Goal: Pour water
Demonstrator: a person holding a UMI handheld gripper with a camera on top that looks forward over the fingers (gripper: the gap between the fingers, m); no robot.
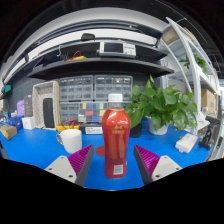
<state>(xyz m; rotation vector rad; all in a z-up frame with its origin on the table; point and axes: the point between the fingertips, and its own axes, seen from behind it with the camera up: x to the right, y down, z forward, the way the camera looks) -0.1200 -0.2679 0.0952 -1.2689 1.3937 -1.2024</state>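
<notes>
Your bottle (116,143) stands upright between the two fingers, a red bottle with a white cap and a label low on its body, and it fills the middle of your view over the blue table (35,148). The gripper (116,160) has its purple pads (82,160) at either side of the bottle's lower half; they sit close against it, but you cannot tell from here whether both actually press on it or whether a slight gap remains, nor whether the bottle's base rests on the table or is lifted. To the left of the bottle, just beyond the left finger, you have a white cup (70,140) standing upright on the table, apart from the bottle. Behind the cup, further back on the table, lie some small orange things (68,127), too small to make out. On the right side of the table, beyond the right finger, a green plant (165,105) spreads its leaves from a white pot (158,126), and a white block-like thing (188,143) sits near the table's right edge. At the far left edge a brown roll-like object (8,131) lies on the table. Along the back edge stands a rack of small drawers (92,112), with dark shelves (95,65) above it carrying a white box-like device (115,47).
</notes>
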